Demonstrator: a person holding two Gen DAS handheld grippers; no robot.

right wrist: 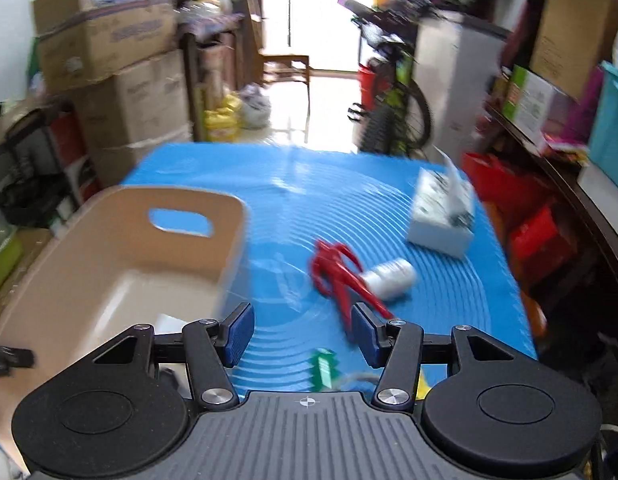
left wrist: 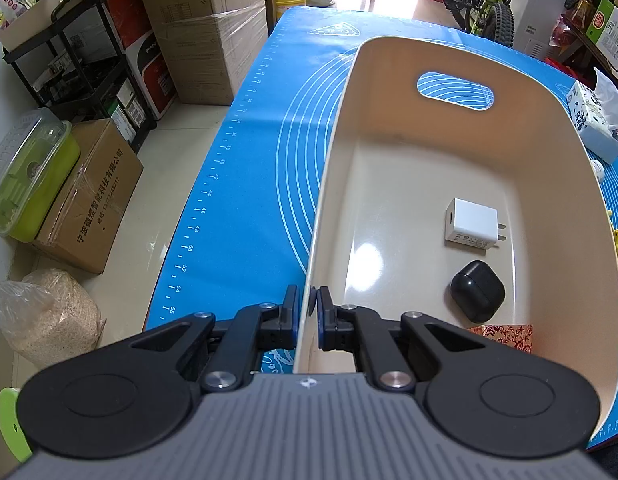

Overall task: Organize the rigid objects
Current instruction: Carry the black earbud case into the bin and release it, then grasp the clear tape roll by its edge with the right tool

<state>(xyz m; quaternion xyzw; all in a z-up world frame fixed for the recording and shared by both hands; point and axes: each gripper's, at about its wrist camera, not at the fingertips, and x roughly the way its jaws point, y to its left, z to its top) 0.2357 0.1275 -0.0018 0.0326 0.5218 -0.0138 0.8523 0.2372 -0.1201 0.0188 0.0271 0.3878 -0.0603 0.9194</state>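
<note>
My left jaws [left wrist: 308, 306] are clamped on the near wall of the cream bin [left wrist: 393, 136], one pad on each side of it. Inside lie a white charger [left wrist: 471, 225] with small print I cannot read, a black case [left wrist: 477, 290] and a red patterned box [left wrist: 505, 335]. The blue mat [left wrist: 245, 184] on the worktop carries a ruler scale, 42 to 56. My right jaws [right wrist: 303, 334] are wide open and empty above the mat; ahead lie red pliers [right wrist: 339, 276], a white bottle [right wrist: 389, 278] and a tissue pack [right wrist: 441, 216], all blurred.

Glossy smooth plastic bin [left wrist: 389, 184]
</note>
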